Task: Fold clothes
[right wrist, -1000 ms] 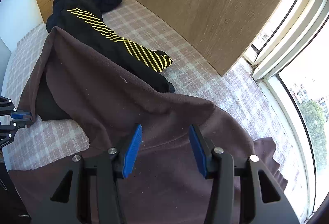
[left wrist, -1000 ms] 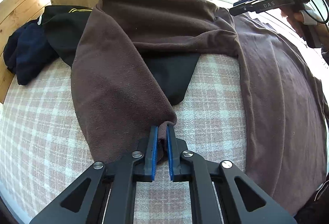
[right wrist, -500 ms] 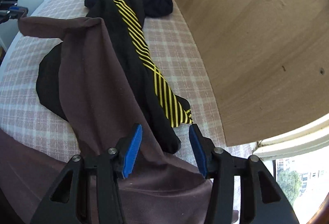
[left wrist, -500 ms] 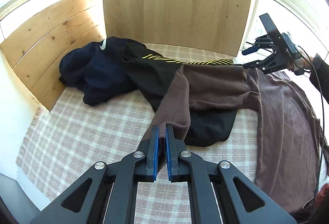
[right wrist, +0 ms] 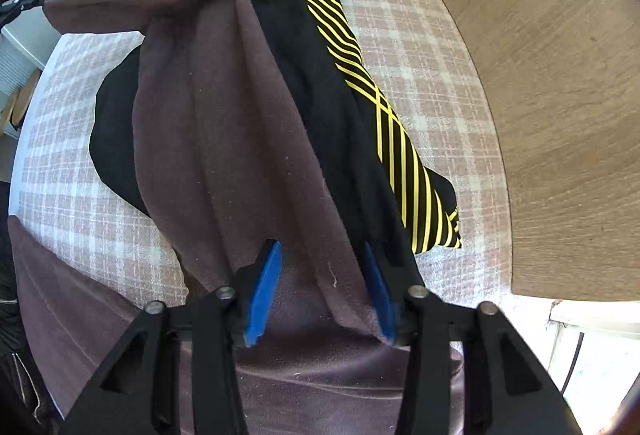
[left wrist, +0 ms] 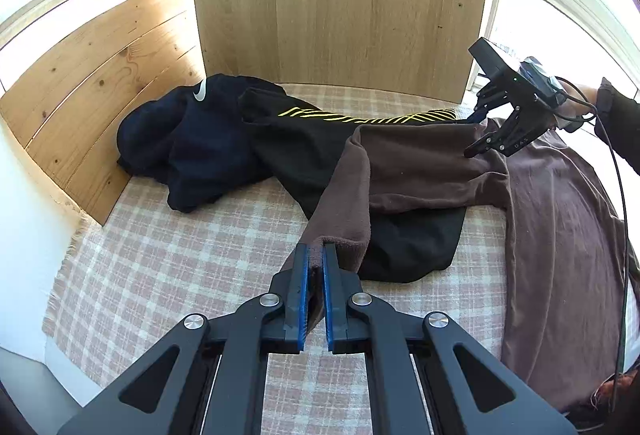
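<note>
- The left tongs (left wrist: 314, 255) were clamped shut on the end of a sleeve of the brown garment (left wrist: 560, 235), holding it up off the checked cover (left wrist: 180, 275).
- The right tongs (right wrist: 322, 275) had just been closing; their blue pads (right wrist: 262, 287) stood apart, with a fold of the brown cloth between them where the sleeve meets the body.
- The brown body lay spread on the cover, its sleeve draped over a black garment with yellow stripes (right wrist: 360, 75).
- A navy garment (left wrist: 192, 147) was heaped beyond it, beside the wooden panel (left wrist: 340, 3).
</note>
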A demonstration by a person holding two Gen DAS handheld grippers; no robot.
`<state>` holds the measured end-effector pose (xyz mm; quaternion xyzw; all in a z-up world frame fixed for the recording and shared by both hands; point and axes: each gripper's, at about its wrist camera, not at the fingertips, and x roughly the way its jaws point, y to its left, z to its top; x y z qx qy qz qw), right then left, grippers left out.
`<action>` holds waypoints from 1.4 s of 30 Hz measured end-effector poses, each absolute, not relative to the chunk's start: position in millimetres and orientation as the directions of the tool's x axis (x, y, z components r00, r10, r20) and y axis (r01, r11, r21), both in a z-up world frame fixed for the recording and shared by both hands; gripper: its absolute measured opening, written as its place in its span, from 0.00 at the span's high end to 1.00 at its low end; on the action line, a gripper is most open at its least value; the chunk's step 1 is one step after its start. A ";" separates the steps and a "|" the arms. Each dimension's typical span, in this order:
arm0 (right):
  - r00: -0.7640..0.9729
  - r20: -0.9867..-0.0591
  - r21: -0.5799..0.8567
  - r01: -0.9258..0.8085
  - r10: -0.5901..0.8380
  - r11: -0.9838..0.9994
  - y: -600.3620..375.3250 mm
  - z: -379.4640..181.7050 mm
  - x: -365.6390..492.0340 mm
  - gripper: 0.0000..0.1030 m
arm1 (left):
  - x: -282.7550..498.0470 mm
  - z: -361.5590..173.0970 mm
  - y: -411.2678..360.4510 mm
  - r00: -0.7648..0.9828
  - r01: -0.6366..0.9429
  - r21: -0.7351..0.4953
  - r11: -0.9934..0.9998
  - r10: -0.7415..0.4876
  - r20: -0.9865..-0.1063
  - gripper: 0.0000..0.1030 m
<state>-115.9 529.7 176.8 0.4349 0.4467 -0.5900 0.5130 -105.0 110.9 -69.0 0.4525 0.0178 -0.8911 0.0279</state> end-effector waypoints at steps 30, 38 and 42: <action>-0.460 -0.744 -0.181 0.836 -0.484 -0.518 671.2 192.8 -82.4 0.97 | 63.5 -134.6 348.9 -0.493 -0.367 -0.024 -0.930 0.216 -0.843 0.94; -0.430 -0.852 -0.219 0.811 -0.298 -0.542 692.5 172.5 -88.0 0.88 | 89.8 -133.5 336.9 -0.420 -0.351 -0.106 -0.930 0.258 -0.870 0.83; -0.454 -0.846 -0.287 0.829 -0.278 -0.481 701.9 191.0 -63.4 0.78 | 88.0 -124.2 296.9 -0.477 -0.223 -0.094 -0.970 0.193 -0.858 0.83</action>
